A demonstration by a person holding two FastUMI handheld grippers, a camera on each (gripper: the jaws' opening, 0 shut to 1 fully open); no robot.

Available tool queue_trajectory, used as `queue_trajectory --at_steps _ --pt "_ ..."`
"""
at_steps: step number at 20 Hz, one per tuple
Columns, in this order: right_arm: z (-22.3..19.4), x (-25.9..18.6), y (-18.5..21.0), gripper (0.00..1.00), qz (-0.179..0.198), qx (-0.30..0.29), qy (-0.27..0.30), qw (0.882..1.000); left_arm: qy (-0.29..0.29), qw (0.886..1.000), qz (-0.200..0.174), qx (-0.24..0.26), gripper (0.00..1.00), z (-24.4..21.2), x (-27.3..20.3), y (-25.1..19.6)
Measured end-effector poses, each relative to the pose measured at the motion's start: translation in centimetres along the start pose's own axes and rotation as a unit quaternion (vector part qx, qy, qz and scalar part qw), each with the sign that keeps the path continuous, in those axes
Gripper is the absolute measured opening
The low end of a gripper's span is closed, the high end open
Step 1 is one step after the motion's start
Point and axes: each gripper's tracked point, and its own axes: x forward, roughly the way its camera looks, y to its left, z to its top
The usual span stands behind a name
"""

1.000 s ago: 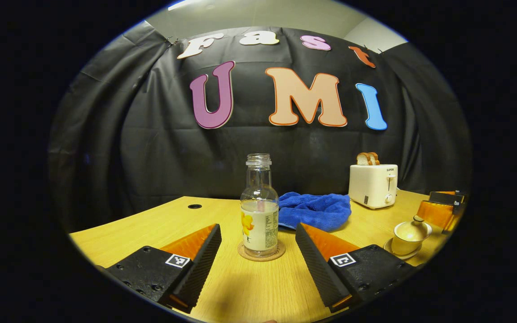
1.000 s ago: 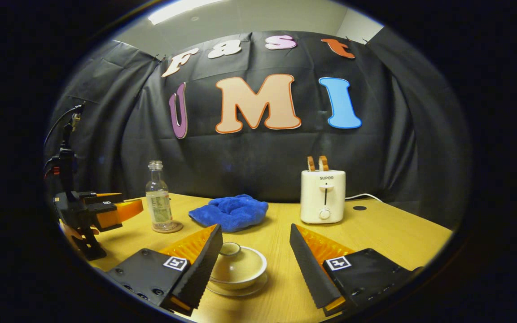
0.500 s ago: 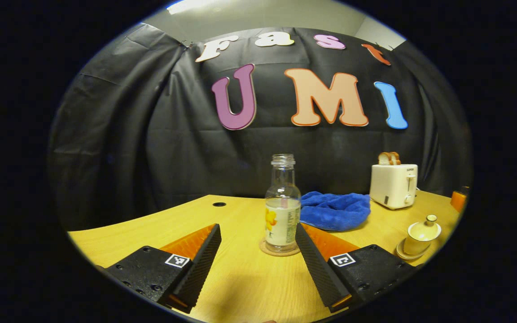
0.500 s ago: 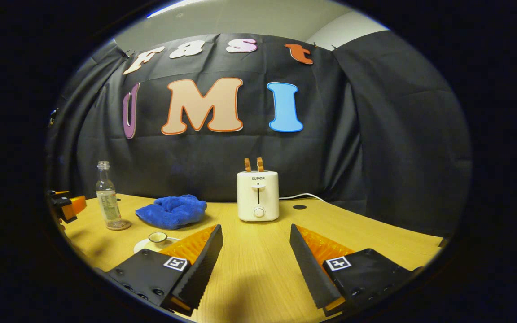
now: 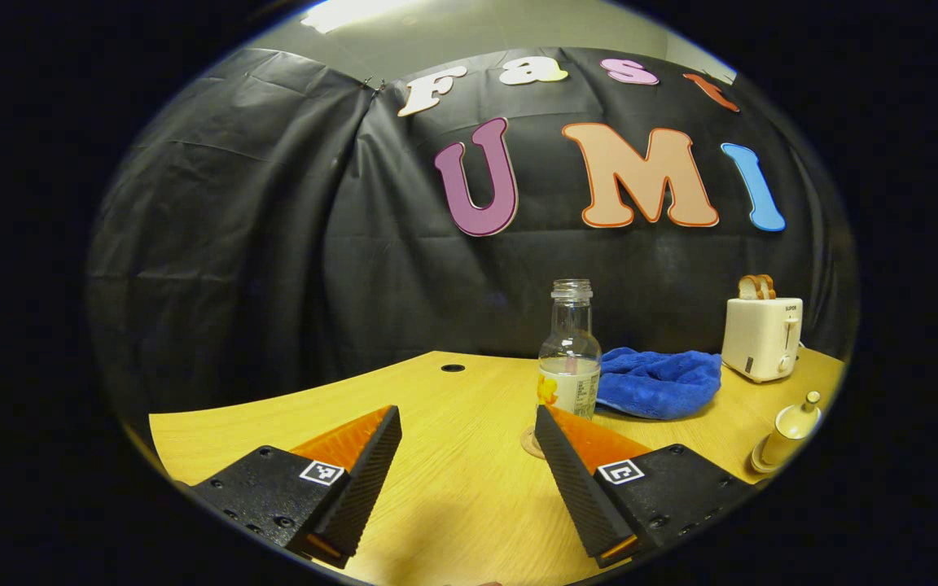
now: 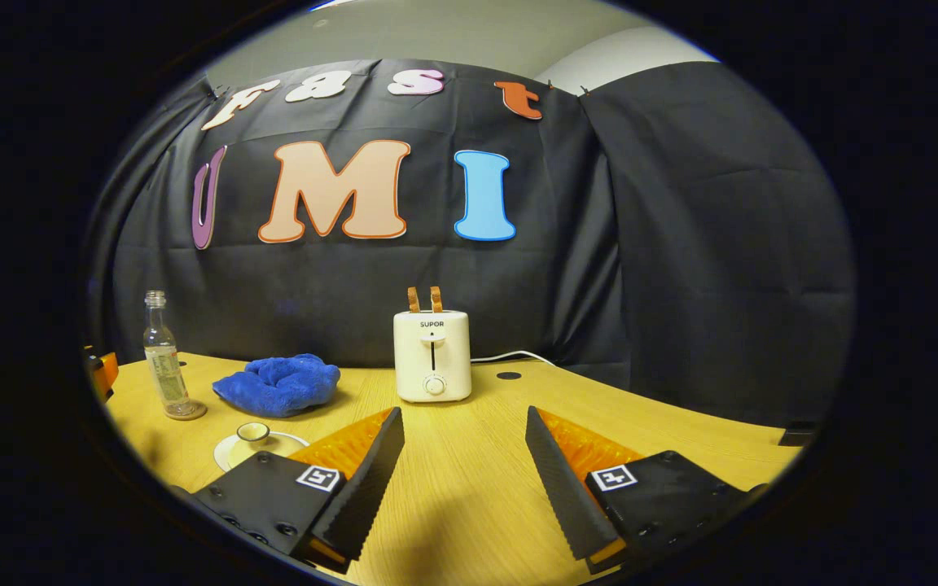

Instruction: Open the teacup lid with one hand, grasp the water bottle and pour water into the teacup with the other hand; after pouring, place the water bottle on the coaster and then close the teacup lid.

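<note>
Left gripper (image 5: 464, 456) and right gripper (image 6: 462, 456) both spread wide over bare tabletop (image 6: 469, 505), gripping nothing; water bottle (image 5: 569, 358) upright on coaster (image 5: 529, 444), lidded teacup (image 5: 786, 430) near the table's right edge.

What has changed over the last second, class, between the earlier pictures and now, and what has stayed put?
Both grippers swung outward. The left gripper turned left, so the bottle slid from between its fingers to beyond the right one. The right gripper turned right, off the teacup, which now sits left of its fingers. Neither took hold of anything. Unchanged: both grippers open, bottle on its coaster, lid on the teacup, cloth and toaster in place.
</note>
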Motion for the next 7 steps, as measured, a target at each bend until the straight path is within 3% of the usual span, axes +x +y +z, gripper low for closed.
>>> queue_trajectory --at_steps 7 --pt "-0.02 0.02 -0.02 0.95 0.0 0.0 0.0 1.0 0.0 1.0 -0.004 0.001 0.96 0.16 -0.02 -0.08"
